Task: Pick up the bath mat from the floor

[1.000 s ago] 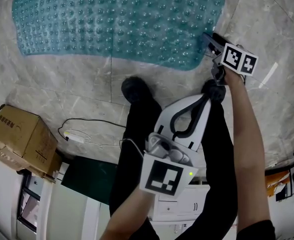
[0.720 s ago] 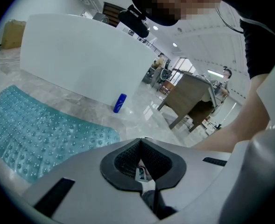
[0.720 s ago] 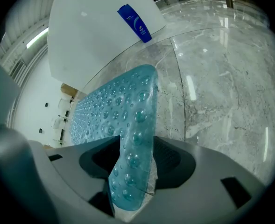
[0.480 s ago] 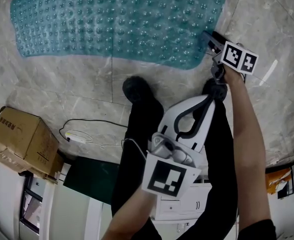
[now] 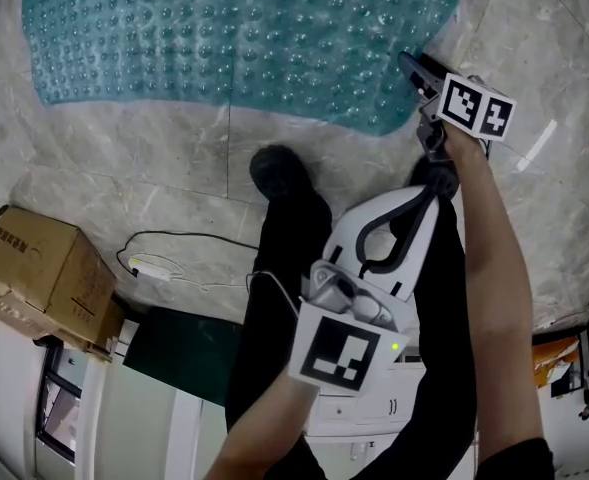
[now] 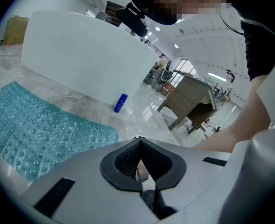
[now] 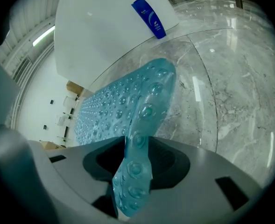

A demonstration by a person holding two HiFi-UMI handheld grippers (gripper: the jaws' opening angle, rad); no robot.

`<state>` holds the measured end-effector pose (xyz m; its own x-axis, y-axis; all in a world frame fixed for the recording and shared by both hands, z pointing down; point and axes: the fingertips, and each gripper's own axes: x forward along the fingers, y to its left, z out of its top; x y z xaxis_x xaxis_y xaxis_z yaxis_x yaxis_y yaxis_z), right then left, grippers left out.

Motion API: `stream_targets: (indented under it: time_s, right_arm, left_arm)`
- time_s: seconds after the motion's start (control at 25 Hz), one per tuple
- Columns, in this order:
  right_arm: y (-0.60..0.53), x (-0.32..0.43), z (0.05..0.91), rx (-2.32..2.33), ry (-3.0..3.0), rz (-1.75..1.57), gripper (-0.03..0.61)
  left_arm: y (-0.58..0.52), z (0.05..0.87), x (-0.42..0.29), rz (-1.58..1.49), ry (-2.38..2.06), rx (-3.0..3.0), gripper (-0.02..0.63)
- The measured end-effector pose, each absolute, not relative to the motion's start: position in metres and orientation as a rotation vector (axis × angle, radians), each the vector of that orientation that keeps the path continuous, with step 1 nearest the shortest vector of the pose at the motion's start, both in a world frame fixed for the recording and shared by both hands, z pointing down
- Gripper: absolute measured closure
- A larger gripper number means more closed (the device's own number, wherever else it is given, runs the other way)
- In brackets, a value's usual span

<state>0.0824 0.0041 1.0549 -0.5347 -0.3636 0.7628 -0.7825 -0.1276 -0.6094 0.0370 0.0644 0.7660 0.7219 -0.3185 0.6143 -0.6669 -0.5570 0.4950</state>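
Note:
The teal bath mat (image 5: 234, 38) with raised bumps lies flat on the marble floor at the top of the head view. My right gripper (image 5: 414, 68) is at its near right corner. In the right gripper view the mat's corner (image 7: 138, 139) stands up edgewise between the jaws of the right gripper (image 7: 135, 146); the jaws are closing, with a dark gap still on both sides of it. My left gripper (image 5: 429, 183) hangs above the person's legs, away from the mat (image 6: 34, 129). Its jaws (image 6: 138, 139) meet at the tips with nothing between them.
A cardboard box (image 5: 39, 268), a cable with a white plug (image 5: 149, 268) and a dark green mat (image 5: 179, 353) lie near left. A blue bottle (image 7: 149, 15) leans on a white curved panel (image 6: 81, 55) beyond the mat. The person's shoe (image 5: 274, 173) stands just short of the mat.
The right gripper has edged forward onto the mat's corner, and the mat's right end has risen and shifted slightly. The left gripper has drifted a little.

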Motion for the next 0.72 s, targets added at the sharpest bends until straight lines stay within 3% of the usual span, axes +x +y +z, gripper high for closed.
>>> stream_targets:
  time_s: [0.32,0.72]
  right_arm:
    - [-0.003,0.068,1.021,1.25,-1.858,1.709,0.508]
    - [-0.01,0.04,0.91,1.111,-2.008,1.738,0.532]
  left_arm:
    - [0.064,0.77,0.022,0.616,-0.79,2.245,0.609]
    - [0.096,0.727,-0.026,0.675,-1.012,2.159,0.609]
